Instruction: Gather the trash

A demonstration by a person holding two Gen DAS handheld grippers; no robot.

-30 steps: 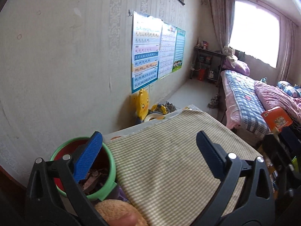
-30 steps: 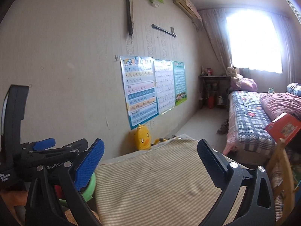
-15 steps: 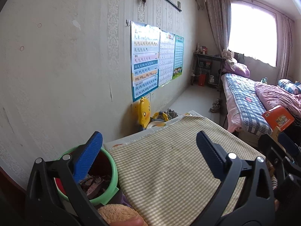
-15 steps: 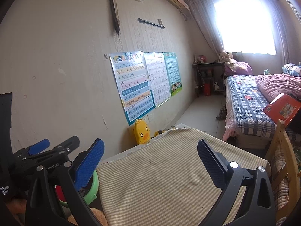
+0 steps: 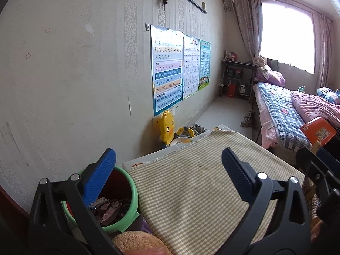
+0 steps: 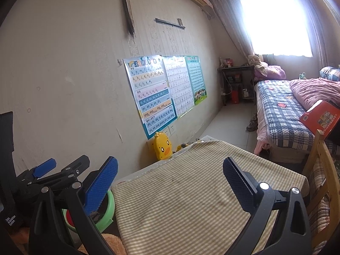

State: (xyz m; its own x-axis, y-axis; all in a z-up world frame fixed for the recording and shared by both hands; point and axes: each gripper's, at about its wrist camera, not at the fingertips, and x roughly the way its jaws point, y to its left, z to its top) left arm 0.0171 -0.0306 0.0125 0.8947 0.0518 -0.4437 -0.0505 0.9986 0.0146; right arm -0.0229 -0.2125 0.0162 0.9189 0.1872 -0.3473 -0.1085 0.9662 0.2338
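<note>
Pale patterned wallpaper runs along the left of a bedroom, carrying three learning posters (image 5: 167, 70), with a bright curtained window (image 6: 276, 21) at the far end and a bed (image 6: 282, 114) under a checked quilt on the right. Nearer the cameras, a table covered by a green-and-white checked cloth (image 5: 204, 182) fills the middle of both views; its top is bare. A yellow duck-faced toy (image 5: 166, 127) stands on the floor against the wall, past the table's far left corner.

Off the table's near left corner sits the bin (image 5: 127, 193), a red tub with a light green rim, holding scraps of crumpled wrappers (image 5: 110, 208). A tan fuzzy object (image 5: 138, 242) lies just beside the bin, at the lower edge of the left wrist view.

The left gripper (image 5: 167, 165) hangs above the bin's rim and the table's near left corner, its blue-padded jaws spread wide with nothing between them. The right gripper (image 6: 170, 176) hangs over the near edge of the table, jaws likewise wide apart and holding nothing. An orange box (image 6: 318, 119) lies near the bed's edge on the right, and a wooden chair back (image 6: 323, 170) stands beside the table's right edge.
</note>
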